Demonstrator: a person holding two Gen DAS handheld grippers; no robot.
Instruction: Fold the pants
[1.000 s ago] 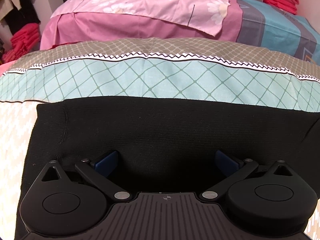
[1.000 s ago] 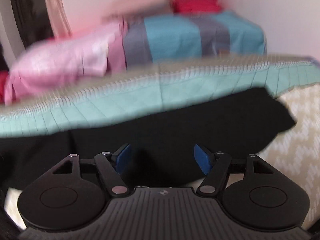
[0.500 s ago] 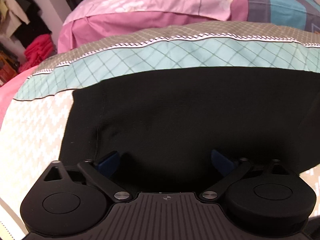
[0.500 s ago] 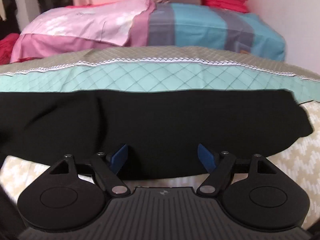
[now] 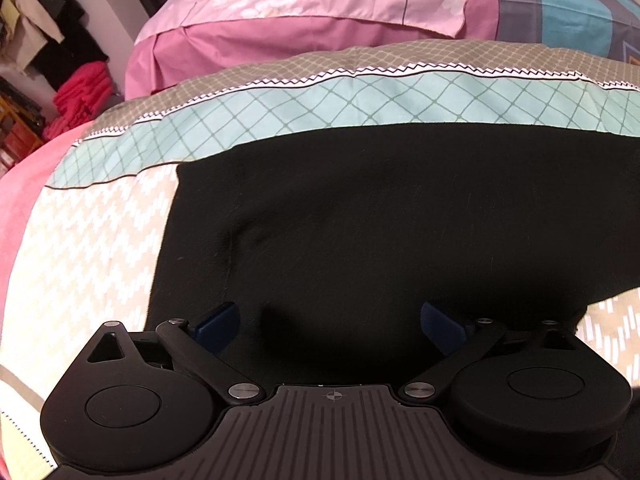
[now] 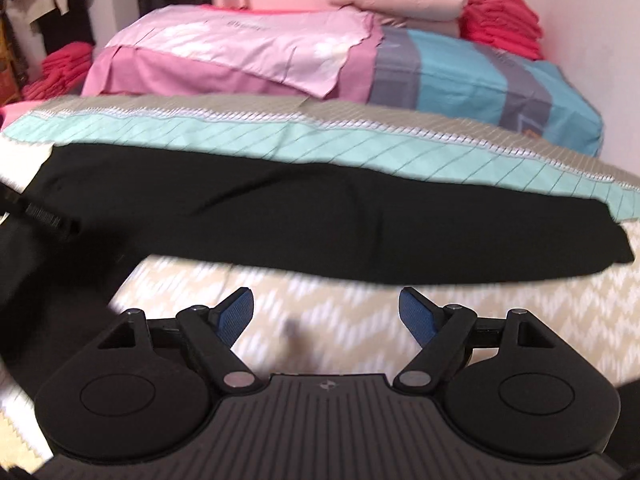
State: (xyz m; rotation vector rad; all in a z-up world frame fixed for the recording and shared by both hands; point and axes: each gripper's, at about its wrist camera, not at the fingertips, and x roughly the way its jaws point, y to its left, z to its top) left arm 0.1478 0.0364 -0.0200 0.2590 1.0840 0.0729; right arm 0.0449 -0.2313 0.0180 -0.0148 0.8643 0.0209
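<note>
The black pants (image 5: 380, 220) lie flat across the patterned bed cover, as a long folded band in the right wrist view (image 6: 320, 216). My left gripper (image 5: 330, 324) hovers over their near left part, jaws wide apart, blue pads (image 5: 218, 322) holding nothing. My right gripper (image 6: 326, 312) sits over bare cream zigzag cover, short of the pants' near edge. Its jaws are opening and nothing is between them.
The bed cover (image 5: 100, 240) has cream zigzag, teal lattice and grey bands. Behind it lie a pink quilt (image 5: 320, 0) and a blue-grey striped one (image 6: 460, 68). Red folded clothes (image 6: 500, 16) are stacked by the wall, with more (image 5: 80, 88) at the left. A dark blurred shape (image 6: 36, 220) fills the right view's left edge.
The right gripper has drawn back off the pants onto bare cover, and its jaws have widened. In the left view the pants' left edge has slid rightward; the left jaws stay wide.
</note>
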